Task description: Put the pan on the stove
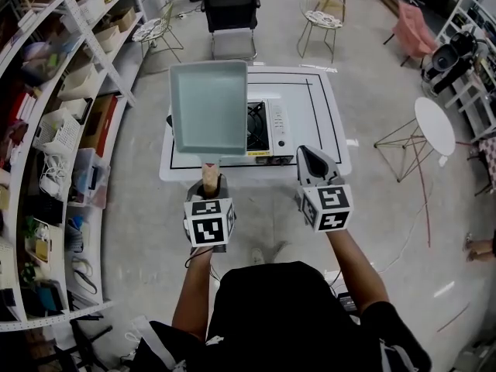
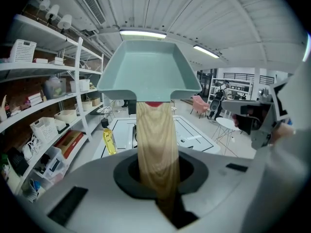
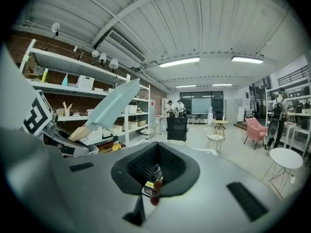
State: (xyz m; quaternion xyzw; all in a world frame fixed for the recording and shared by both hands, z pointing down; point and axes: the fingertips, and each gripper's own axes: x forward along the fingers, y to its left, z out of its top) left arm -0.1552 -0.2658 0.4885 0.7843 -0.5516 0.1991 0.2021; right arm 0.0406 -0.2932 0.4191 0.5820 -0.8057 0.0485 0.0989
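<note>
My left hand-held gripper (image 1: 211, 183) is clenched on the wooden handle (image 2: 156, 147) of the teal rectangular pan (image 1: 209, 107). I hold the pan in the air at upper centre of the head view, its open side up. There it covers the left part of the stove (image 1: 267, 126), which sits on the white desk (image 1: 329, 130). My right hand-held gripper (image 1: 314, 165) hangs at centre right, just short of the desk's near edge, with its jaws together on nothing. In the right gripper view the pan shows tilted at upper left.
</note>
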